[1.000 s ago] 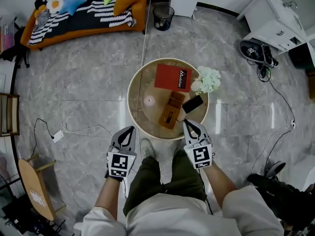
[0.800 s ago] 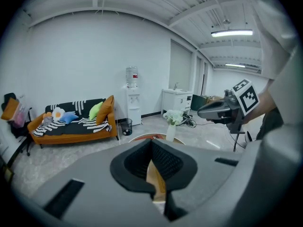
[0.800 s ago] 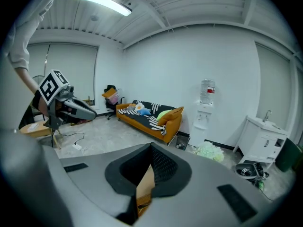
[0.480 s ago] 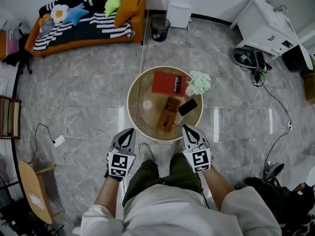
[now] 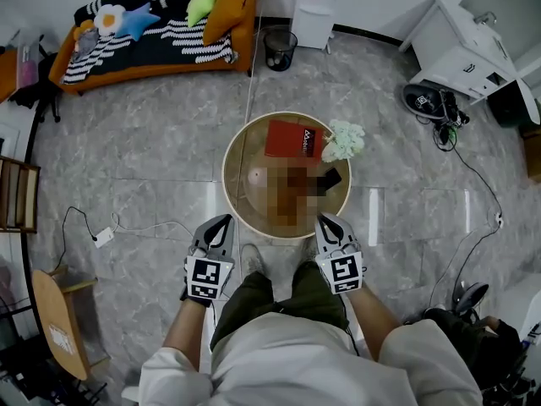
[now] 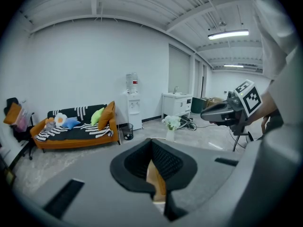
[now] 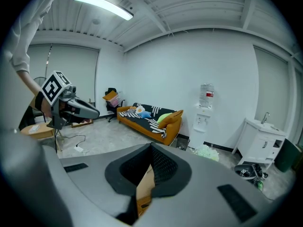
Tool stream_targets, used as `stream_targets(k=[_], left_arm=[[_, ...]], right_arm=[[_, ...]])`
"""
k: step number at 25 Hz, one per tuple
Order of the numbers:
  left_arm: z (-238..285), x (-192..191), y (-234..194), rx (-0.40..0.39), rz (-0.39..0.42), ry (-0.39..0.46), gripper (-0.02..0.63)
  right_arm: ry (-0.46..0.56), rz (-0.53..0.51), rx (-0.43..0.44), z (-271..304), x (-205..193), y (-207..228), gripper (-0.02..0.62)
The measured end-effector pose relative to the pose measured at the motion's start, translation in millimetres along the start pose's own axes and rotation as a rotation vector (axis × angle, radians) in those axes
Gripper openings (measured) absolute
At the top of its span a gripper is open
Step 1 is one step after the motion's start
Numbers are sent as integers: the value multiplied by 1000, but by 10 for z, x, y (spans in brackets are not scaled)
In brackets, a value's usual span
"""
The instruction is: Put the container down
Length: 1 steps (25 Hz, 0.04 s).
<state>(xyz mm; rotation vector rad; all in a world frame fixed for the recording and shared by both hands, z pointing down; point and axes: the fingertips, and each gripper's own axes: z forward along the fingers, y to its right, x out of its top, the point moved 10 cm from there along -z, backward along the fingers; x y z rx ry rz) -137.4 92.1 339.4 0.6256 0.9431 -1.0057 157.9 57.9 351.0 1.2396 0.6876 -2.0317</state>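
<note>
A round wooden table (image 5: 241, 201) stands in front of me. On it lie a red book (image 5: 292, 139), a white flower bunch (image 5: 343, 139), a small pink thing (image 5: 257, 175) and a brown container (image 5: 296, 194) that is too blurred to make out. My left gripper (image 5: 221, 220) hangs by the table's near left rim, its jaws together and empty. My right gripper (image 5: 324, 218) is at the near right rim, shut and empty, just short of the container. In the gripper views each gripper's jaws meet, the left gripper (image 6: 152, 141) and the right gripper (image 7: 151, 148).
An orange sofa (image 5: 161, 25) with cushions stands against the far wall, with a black bin (image 5: 280, 40) and a water dispenser (image 5: 317, 2) beside it. A white cabinet (image 5: 461, 36) is at the right. Cables (image 5: 127, 227) trail on the floor. A wooden stool (image 5: 59, 328) stands at the lower left.
The head view has shifted a little, and the table looks slightly smaller. Both grippers stay shut and empty at the table's near rim.
</note>
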Motion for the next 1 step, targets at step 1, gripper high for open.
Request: stream_targets(k=[1], left_arm=[[-10, 1, 11, 0, -1, 0, 8]], right_arm=[[0, 1, 1, -8, 3, -3, 20]])
